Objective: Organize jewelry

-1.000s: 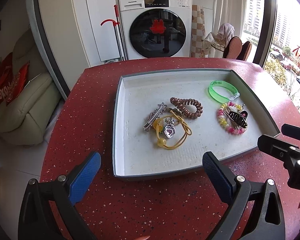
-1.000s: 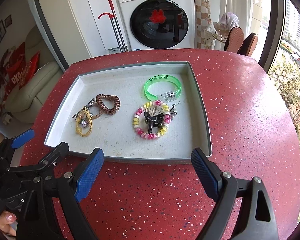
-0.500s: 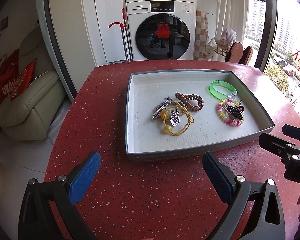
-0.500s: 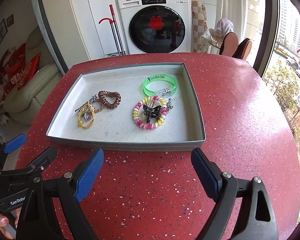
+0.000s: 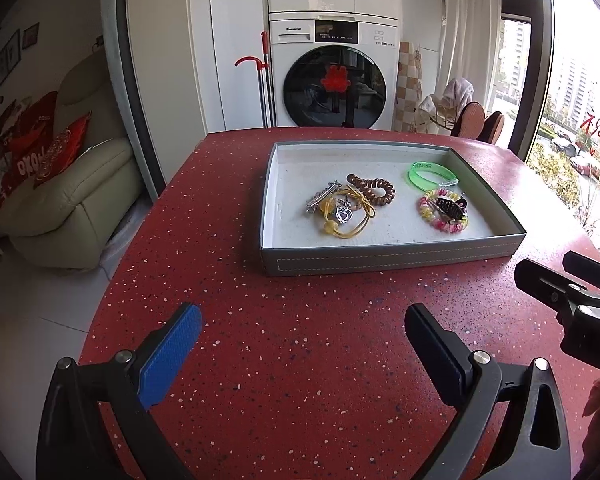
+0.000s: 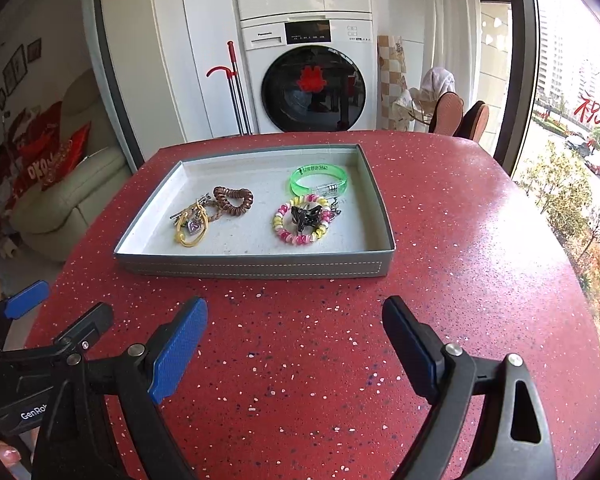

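From my station I find both tools idle above the red speckled table (image 5: 300,360). My left gripper (image 5: 302,332) has its blue-padded fingers spread wide with nothing between them; my right gripper (image 6: 294,328) is likewise released and holds nothing. The grey tray (image 5: 388,260) sits on the table ahead of both, beyond the fingertips and apart from them; from the left tool it lies ahead and slightly to the right, from the right tool ahead and slightly to the left. Inside the tray, on the side nearer my left gripper, a yellow hair tie (image 5: 350,216) with a heart pendant (image 5: 343,213) lies touching a silver hair clip (image 5: 320,200), with a brown spiral hair tie (image 5: 374,190) just beyond them. On the side nearer my right gripper, a pink-and-yellow beaded bracelet (image 6: 300,224) carries a black claw clip (image 6: 306,215) resting on it, and a green wristband (image 6: 320,180) lies just past it, towards the tray's far wall. A washing machine (image 6: 312,80) stands behind the table.
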`<state>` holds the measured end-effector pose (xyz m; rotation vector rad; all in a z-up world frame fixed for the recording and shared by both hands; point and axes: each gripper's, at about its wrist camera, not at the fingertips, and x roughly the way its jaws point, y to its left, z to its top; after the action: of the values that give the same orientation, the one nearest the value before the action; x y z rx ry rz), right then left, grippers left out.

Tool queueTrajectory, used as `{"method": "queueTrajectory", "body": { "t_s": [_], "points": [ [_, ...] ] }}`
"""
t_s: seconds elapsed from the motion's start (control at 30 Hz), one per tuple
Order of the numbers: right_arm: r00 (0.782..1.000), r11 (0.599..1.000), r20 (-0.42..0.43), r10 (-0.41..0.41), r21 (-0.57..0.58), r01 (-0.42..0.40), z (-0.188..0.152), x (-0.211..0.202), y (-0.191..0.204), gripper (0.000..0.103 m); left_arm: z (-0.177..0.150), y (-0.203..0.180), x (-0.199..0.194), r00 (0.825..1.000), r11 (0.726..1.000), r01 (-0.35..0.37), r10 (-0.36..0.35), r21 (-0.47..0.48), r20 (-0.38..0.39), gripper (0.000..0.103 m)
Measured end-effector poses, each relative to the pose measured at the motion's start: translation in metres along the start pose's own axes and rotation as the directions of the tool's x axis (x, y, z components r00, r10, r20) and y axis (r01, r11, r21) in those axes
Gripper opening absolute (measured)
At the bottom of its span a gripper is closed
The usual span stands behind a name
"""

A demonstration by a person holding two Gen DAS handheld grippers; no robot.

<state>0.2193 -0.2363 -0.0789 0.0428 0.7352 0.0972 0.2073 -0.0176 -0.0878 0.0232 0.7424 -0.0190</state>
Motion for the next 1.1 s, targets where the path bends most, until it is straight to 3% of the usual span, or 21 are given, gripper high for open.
{"method": "queueTrajectory", "body": {
  "t_s": [0.43, 1.1],
  "points": [
    [0.991, 0.996, 0.105, -0.086, -0.021, 0.088, -0.023, -0.022, 0.004, 0.091, -0.016, -0.003, -0.023, 0.995, 0.999, -0.034, 0.035, -0.014, 0.091, 0.103],
    [0.988, 0.997, 0.133, -0.078, 0.001, 0.079, -0.024, -0.031, 0.003, 0.091, -0.022, -0.008, -0.034, 0.990, 0.998, -0.060, 0.060, -0.006, 0.129, 0.103]
  ]
}}
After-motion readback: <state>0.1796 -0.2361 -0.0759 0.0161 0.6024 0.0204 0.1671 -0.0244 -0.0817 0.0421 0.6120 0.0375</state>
